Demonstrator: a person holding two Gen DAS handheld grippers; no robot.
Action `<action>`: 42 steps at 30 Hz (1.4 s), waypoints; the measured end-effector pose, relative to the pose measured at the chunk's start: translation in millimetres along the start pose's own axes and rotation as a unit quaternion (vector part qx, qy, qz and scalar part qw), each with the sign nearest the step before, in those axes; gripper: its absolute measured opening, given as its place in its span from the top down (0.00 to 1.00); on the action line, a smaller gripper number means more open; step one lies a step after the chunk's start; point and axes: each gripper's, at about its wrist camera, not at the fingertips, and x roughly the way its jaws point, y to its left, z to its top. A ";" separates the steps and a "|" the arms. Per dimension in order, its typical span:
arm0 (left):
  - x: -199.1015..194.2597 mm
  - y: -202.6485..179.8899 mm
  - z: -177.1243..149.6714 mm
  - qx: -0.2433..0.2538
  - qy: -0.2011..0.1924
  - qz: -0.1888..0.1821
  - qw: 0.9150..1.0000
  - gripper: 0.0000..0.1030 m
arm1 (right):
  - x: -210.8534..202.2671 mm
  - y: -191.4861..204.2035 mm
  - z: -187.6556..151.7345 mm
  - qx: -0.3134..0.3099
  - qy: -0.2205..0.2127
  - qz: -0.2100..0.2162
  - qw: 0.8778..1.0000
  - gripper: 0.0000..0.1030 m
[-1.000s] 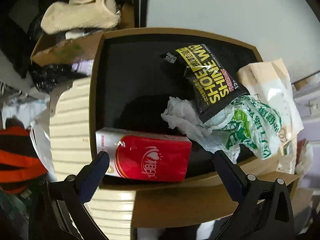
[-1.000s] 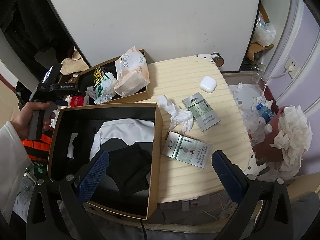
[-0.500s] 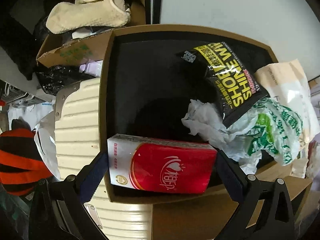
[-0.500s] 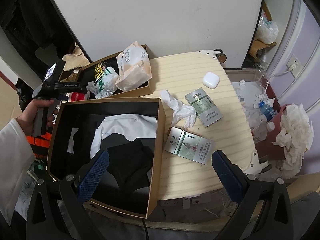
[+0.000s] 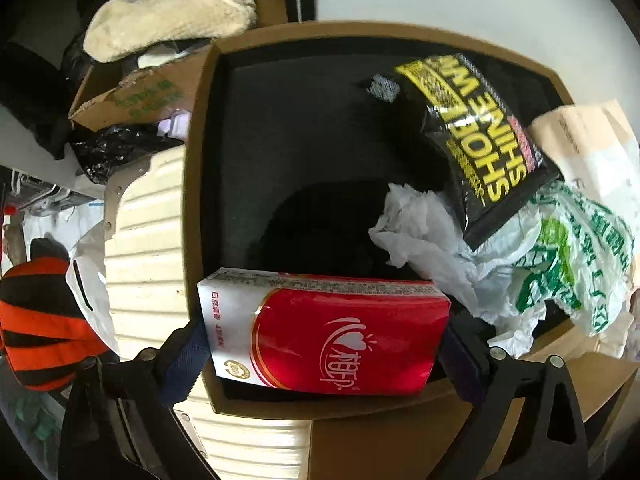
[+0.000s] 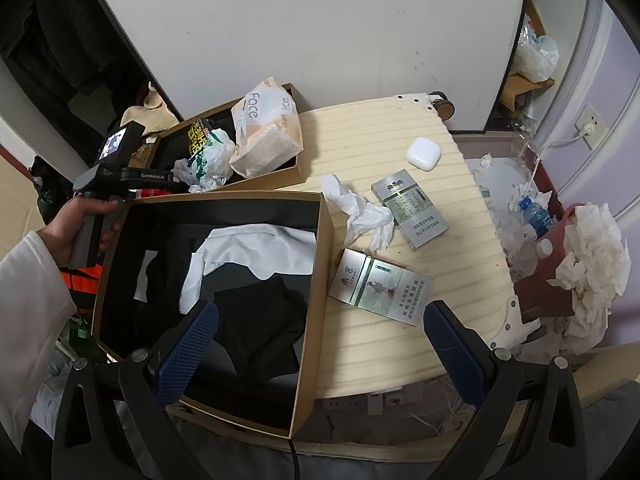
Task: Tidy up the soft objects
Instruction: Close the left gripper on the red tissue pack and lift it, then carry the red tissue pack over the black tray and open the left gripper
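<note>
Left tongs (image 5: pixel 324 350) bracketing red tissue pack (image 5: pixel 326 330), brown box (image 5: pixel 196 184)

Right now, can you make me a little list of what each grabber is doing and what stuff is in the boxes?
left gripper: fingers on both ends of the red tissue pack, whether squeezing yet is unclear
red tissue pack: at the near edge of the far box
also in far box: black shoe-wipes packet, crumpled plastic bag, face-tissue pack
right gripper: open, holding nothing, above the near box
near box: white cloth, black cloth
</note>
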 end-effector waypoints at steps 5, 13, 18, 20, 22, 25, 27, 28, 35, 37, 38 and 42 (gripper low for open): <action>-15.5 11.3 -8.8 -0.030 -0.031 -0.016 0.999 0.06 | -0.5 0.6 0.6 -0.002 -0.003 0.001 1.000 0.01; -108.0 31.0 -50.7 -0.079 -0.165 -0.037 0.982 0.06 | -7.1 -2.2 2.2 0.008 -0.014 0.004 1.000 0.01; -157.4 7.6 -107.6 -0.053 -0.191 -0.075 0.977 0.06 | -12.1 -4.7 2.4 0.015 -0.023 0.003 1.000 0.01; -155.7 -7.0 -136.1 -0.049 -0.164 -0.093 0.981 0.06 | -13.6 -5.4 3.0 0.017 -0.025 0.004 1.000 0.01; -144.2 -15.8 -162.5 -0.051 -0.132 -0.118 0.983 0.06 | -14.8 -6.0 3.7 0.017 -0.028 0.006 0.999 0.01; -122.7 -17.8 -182.7 -0.086 -0.096 -0.137 0.982 0.05 | -16.3 -9.4 3.7 0.023 -0.030 0.005 0.999 0.01; -102.4 -17.1 -186.5 -0.103 -0.069 -0.135 0.983 0.04 | -17.7 -12.6 3.2 0.028 -0.031 0.005 0.999 0.01; -97.5 -18.8 -188.8 -0.103 -0.059 -0.126 0.985 0.04 | -18.2 -14.4 3.0 0.032 -0.030 0.005 0.999 0.01; -80.8 -5.4 -196.3 -0.095 -0.075 -0.070 0.990 0.00 | -18.8 -19.5 1.1 0.040 -0.024 0.002 0.999 0.01; -76.3 -9.9 -200.3 -0.085 -0.059 -0.053 0.993 0.00 | -16.8 -18.2 1.1 0.037 -0.021 -0.001 0.999 0.01; -74.2 -11.5 -203.3 -0.082 -0.054 -0.053 0.994 0.00 | -15.8 -18.2 0.7 0.036 -0.019 -0.002 0.999 0.01; -48.7 -7.5 -219.0 -0.115 0.016 -0.079 0.990 0.00 | -0.3 -11.8 -2.6 0.021 0.008 -0.002 1.000 0.01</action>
